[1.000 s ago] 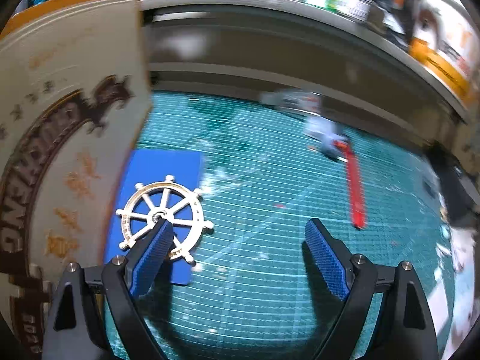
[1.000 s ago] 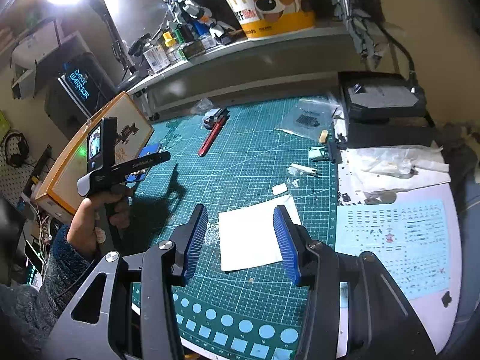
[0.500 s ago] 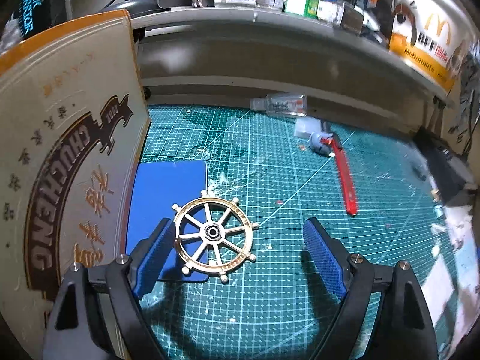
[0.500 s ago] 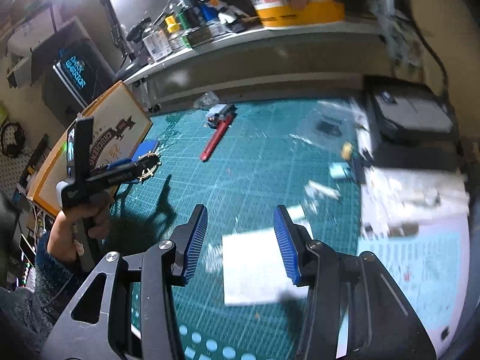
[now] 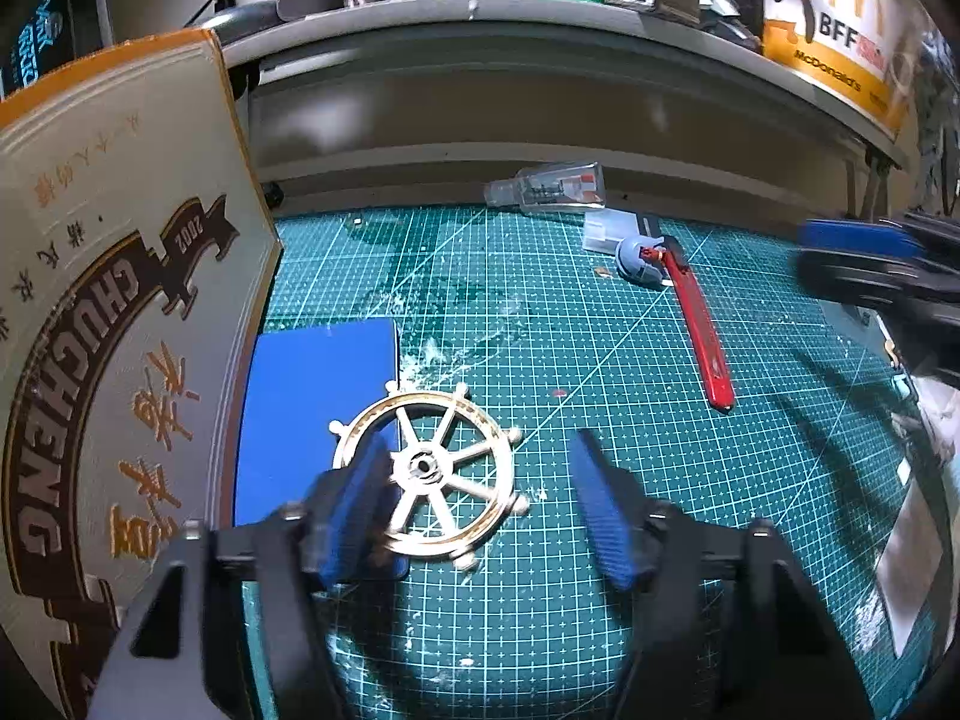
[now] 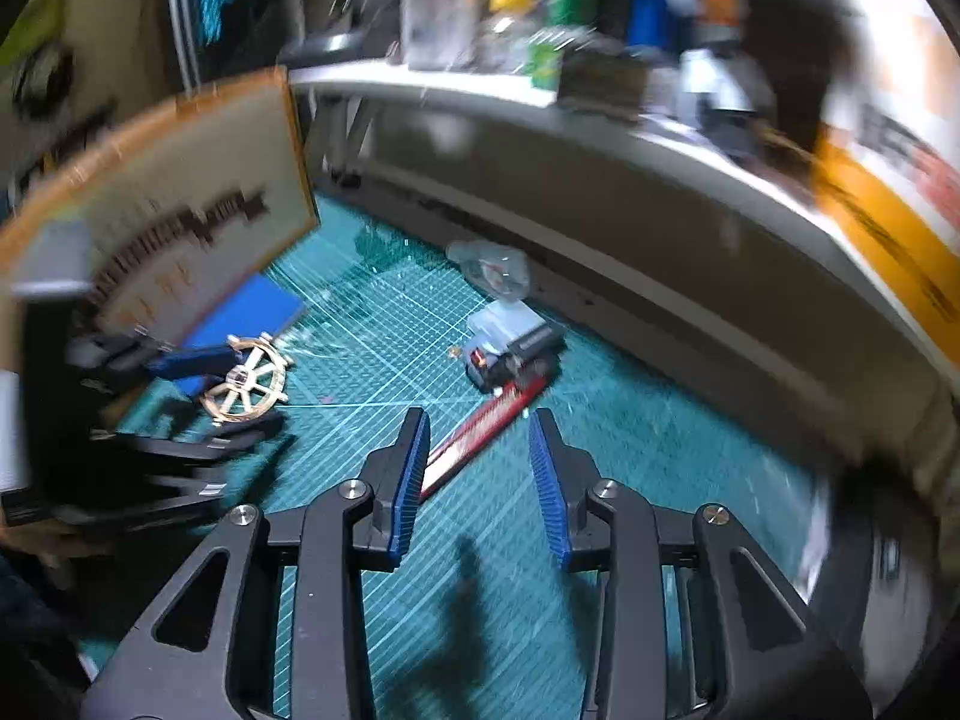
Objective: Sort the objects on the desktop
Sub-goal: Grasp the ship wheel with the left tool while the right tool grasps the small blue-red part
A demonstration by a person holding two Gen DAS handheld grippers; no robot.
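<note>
A gold ship's-wheel ornament (image 5: 427,468) lies flat on the green cutting mat (image 5: 540,330), partly on a blue card (image 5: 312,408). My left gripper (image 5: 480,480) is open, with the wheel lying between its jaws and close to the left one. It also shows in the right wrist view (image 6: 240,384) around the wheel (image 6: 246,381). My right gripper (image 6: 477,450) is open and empty, just above a red utility knife (image 6: 486,432). The knife (image 5: 699,324) lies at the right in the left wrist view, where the right gripper (image 5: 864,264) enters from the right edge.
A large cream box with brown lettering (image 5: 108,312) stands along the left. A clear bottle (image 5: 546,186), a small clear case (image 5: 612,228) and a grey-blue round piece (image 5: 636,255) lie near the back. A shelf (image 5: 540,18) with jars and a McDonald's bucket (image 5: 840,42) overhangs.
My left gripper has moved forward so the wheel now lies between its jaws. My right gripper has swung left across the mat from the white paper to the red knife.
</note>
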